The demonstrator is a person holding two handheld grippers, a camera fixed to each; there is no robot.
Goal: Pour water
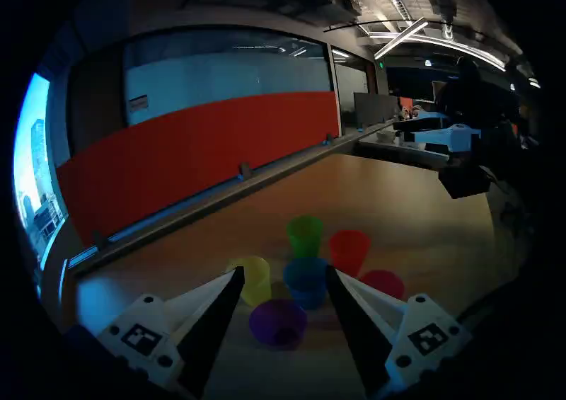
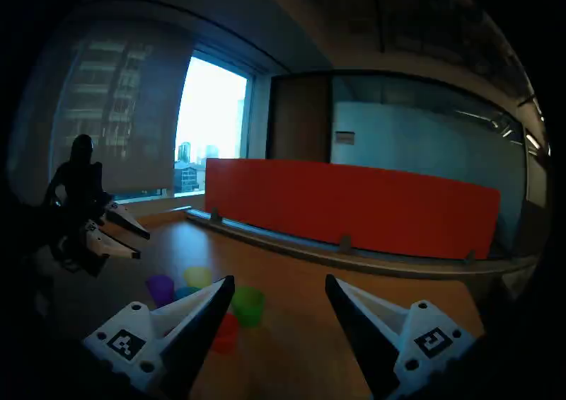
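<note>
Left hand-held gripper (image 1: 283, 269): wide open, gripping nothing, low over the near part of the wooden table (image 1: 396, 202). Just beyond its fingertips, in the left gripper view, six small plastic cups in a tight cluster on the table, all upright.

- Farthest: green cup (image 1: 305, 234), with red cup (image 1: 349, 250) just to its right.
- Middle row: yellow cup (image 1: 252, 278) at left, blue cup (image 1: 306, 282) in the centre, pink cup (image 1: 383, 283) at right.
- Nearest: purple cup (image 1: 278, 322), in line between the two fingers, touched by neither.

Contents of the cups: cannot tell. Along the table's far left edge, a long red partition (image 1: 212, 152) with glass above it.

Right hand-held gripper (image 2: 278, 278): likewise spread wide and empty, above the table, near the cluster, touching no cup. In the right gripper view, the cups at lower left, partly hidden behind the left finger. Purple, yellow and a sliver of blue farther off; green and red nearer. Beyond them at far left, the left hand-held gripper, held by a hand in silhouette (image 2: 71, 216), fingers open and pointed toward the cups. At the back, a bright window (image 2: 212, 124).
</note>
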